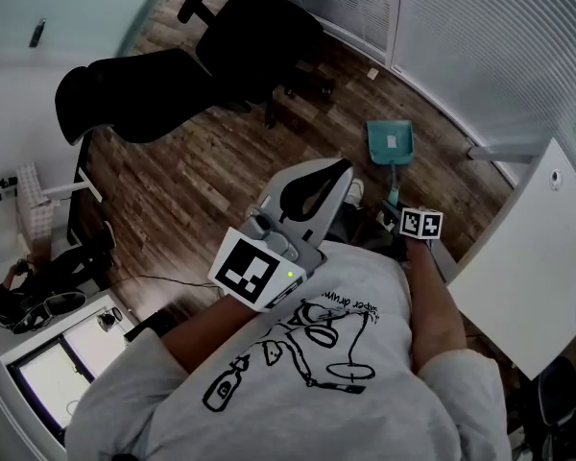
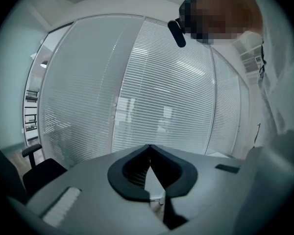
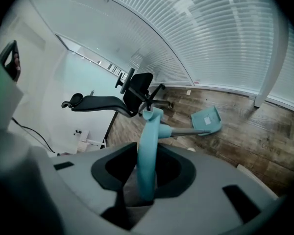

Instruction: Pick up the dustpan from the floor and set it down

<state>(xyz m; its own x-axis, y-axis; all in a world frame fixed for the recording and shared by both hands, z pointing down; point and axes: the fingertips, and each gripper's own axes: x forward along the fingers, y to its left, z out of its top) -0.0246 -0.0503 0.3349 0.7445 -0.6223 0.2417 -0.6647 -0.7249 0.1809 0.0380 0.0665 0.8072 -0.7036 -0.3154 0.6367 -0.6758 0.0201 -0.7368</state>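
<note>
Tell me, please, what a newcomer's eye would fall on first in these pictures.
The teal plastic long-handled dustpan stands out: its pan rests on the brown wood-plank floor by the white blinds, its handle clamped in the right gripper. Nearby stands a black office chair, while the left gripper is shut and empty.

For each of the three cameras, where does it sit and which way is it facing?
Head view: on the person's head, facing steeply down at the brown wooden floor; shows grey printed shirt, left gripper, right gripper.
Left gripper view: on the left gripper, facing white slatted blinds; shows its shut jaws and the shirt.
Right gripper view: on the right gripper, angled down at the floor; jaws grip the teal plastic dustpan by its handle.
Shared: head and right gripper views show the dustpan and a black office chair.
</note>
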